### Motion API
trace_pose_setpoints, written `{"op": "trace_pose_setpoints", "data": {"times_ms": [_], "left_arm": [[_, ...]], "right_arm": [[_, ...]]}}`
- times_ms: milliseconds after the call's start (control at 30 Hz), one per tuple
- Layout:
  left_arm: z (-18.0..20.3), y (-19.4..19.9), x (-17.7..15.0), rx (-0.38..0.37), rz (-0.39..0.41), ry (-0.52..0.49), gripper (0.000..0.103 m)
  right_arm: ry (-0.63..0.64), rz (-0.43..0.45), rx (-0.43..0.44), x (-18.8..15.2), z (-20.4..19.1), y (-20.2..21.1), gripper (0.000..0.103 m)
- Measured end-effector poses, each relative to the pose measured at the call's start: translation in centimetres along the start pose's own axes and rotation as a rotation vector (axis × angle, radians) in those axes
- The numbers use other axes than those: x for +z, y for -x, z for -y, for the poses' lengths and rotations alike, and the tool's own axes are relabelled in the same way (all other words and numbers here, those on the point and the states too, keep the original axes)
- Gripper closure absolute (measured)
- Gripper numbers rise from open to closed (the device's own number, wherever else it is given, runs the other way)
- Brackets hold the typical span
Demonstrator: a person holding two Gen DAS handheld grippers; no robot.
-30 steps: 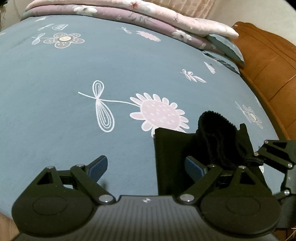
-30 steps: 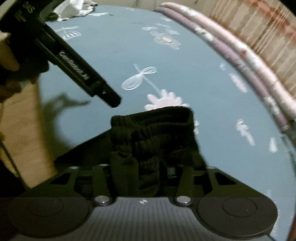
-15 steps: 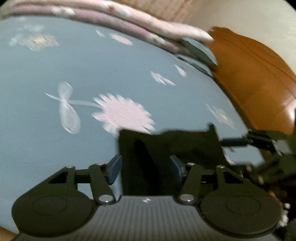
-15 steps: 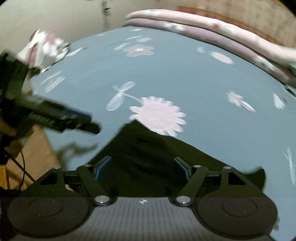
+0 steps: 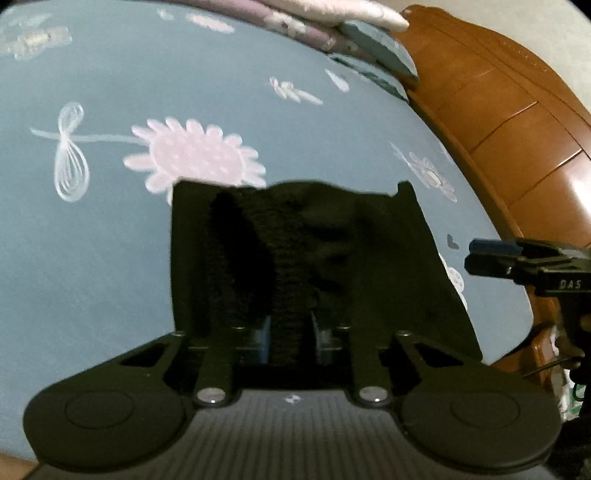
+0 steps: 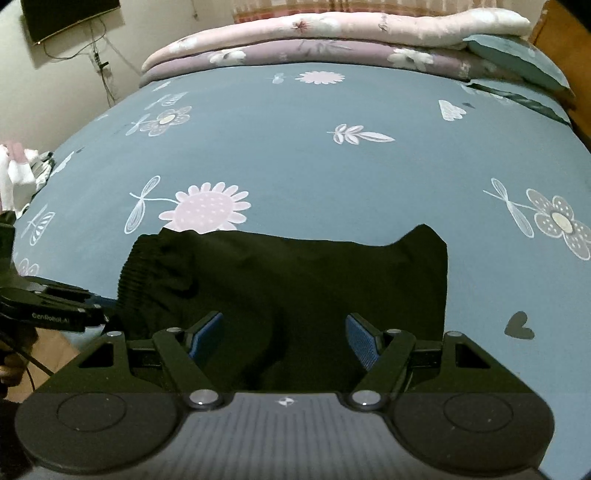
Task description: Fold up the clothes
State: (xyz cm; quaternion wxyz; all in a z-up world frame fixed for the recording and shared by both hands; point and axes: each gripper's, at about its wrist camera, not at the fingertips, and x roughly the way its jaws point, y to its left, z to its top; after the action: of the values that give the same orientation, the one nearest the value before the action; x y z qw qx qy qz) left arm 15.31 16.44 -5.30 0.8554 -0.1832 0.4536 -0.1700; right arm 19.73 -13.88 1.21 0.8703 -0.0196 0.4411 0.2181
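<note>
While the black garment (image 6: 288,291) lies partly folded near the front edge of the bed (image 6: 332,173), the step in hand is judged to be a fold led from the ribbed waistband (image 5: 284,266).

Item, left gripper (image 5: 290,334): jaws clenched on the waistband, which bunches up between them.

Item, right gripper (image 6: 284,338): jaws released and spread wide above the near edge of the cloth; nothing is held.

Handling note: the waistband is best carried low and level across the cloth, so that edges meet squarely. The free side is best pinned or pinched by the right gripper, as soft knit is judged likely to drag and crease. The raised corner (image 6: 424,236) at the far right of the garment calls for smoothing.

Surface: a blue-grey bedsheet printed with pale flowers, one pink flower (image 6: 208,208) just beyond the garment.

Room: folded quilts (image 6: 332,40) are stacked along the far edge of the bed; a wooden headboard (image 5: 517,122) stands at the right edge; a pale bundle of cloth (image 6: 18,173) is seen at the left edge; a dark screen (image 6: 70,14) hangs on the wall.
</note>
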Motion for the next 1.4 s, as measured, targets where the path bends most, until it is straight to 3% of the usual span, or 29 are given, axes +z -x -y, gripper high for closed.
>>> {"op": "trace_pose_setpoints", "data": {"times_ms": [100, 200, 467, 567, 700, 800, 900, 1000, 1200, 1267, 1400], "left_arm": [[0.0, 2.3, 0.6, -0.015, 0.036, 0.019, 0.091], [-0.5, 3.0, 0.5, -0.023, 0.024, 0.051, 0.091], [-1.9, 0.6, -0.7, 0.049, -0.037, 0.107, 0.091], [-1.2, 1.8, -0.1, 0.061, -0.027, 0.070, 0.091], [-1.2, 2.3, 0.3, 0.089, -0.071, 0.067, 0.085], [-0.7, 3.5, 1.1, 0.165, -0.069, 0.021, 0.086], [-0.1, 4.8, 3.1, 0.191, -0.003, -0.002, 0.085], [2.0, 4.1, 5.3, 0.122, 0.037, -0.073, 0.070], [8.7, -2.8, 7.1, -0.113, -0.007, -0.298, 0.069], [10.3, -5.2, 6.5, -0.145, -0.031, -0.366, 0.069], [9.9, -9.7, 5.6, -0.092, -0.062, -0.428, 0.068]], "right_arm": [[-0.020, 0.012, 0.001, -0.2, 0.9, 0.4, 0.026], [-0.047, 0.014, 0.000, -0.6, 1.9, 0.6, 0.026], [-0.086, -0.027, -0.018, -2.5, 4.1, 0.7, 0.026], [-0.110, -0.039, -0.030, -3.4, 5.2, 1.0, 0.022], [-0.144, -0.064, -0.069, -4.9, 6.8, 0.8, 0.022], [-0.192, -0.061, -0.074, -6.1, 8.1, 1.0, 0.022], [-0.256, -0.040, -0.079, -7.0, 9.4, 1.3, 0.022], [-0.307, -0.017, -0.087, -7.5, 10.5, 1.6, 0.022], [-0.349, 0.031, -0.115, -8.4, 10.7, 3.0, 0.021], [-0.365, 0.026, -0.126, -9.1, 10.7, 3.2, 0.021], [-0.389, 0.006, -0.148, -10.3, 10.7, 3.3, 0.021]]}}
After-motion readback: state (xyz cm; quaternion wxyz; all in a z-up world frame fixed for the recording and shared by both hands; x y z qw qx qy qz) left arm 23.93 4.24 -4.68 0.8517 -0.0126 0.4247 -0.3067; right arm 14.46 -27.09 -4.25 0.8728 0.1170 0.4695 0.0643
